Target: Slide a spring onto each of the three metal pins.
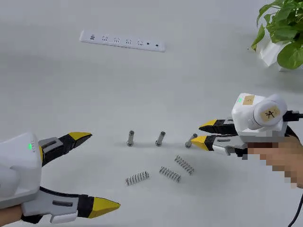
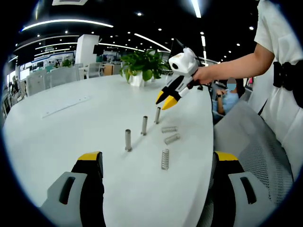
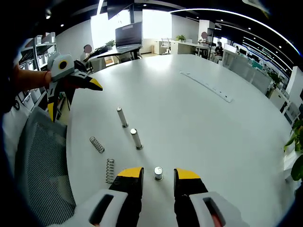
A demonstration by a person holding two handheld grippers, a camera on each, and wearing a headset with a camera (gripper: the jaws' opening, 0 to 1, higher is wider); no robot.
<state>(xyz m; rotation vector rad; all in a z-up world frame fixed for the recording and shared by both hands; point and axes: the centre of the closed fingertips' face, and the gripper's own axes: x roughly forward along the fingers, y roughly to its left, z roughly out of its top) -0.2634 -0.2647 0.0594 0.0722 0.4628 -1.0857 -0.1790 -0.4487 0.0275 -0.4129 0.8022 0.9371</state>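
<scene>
Three short metal pins stand upright in a row on the white table: left pin (image 1: 130, 138), middle pin (image 1: 160, 138), right pin (image 1: 190, 140). In front of them lie three loose springs (image 1: 137, 178) (image 1: 170, 174) (image 1: 184, 164). My right gripper (image 1: 198, 134) is open, its yellow tips level with the right pin. In the right gripper view that pin (image 3: 158, 173) stands between the jaws with a gap on each side. My left gripper (image 1: 102, 170) is wide open at the lower left, holding nothing, well short of the springs.
A white power strip (image 1: 122, 41) lies at the back of the table. A potted plant (image 1: 281, 28) stands at the far right corner. A grey mesh chair (image 2: 255, 142) is beside the table's edge.
</scene>
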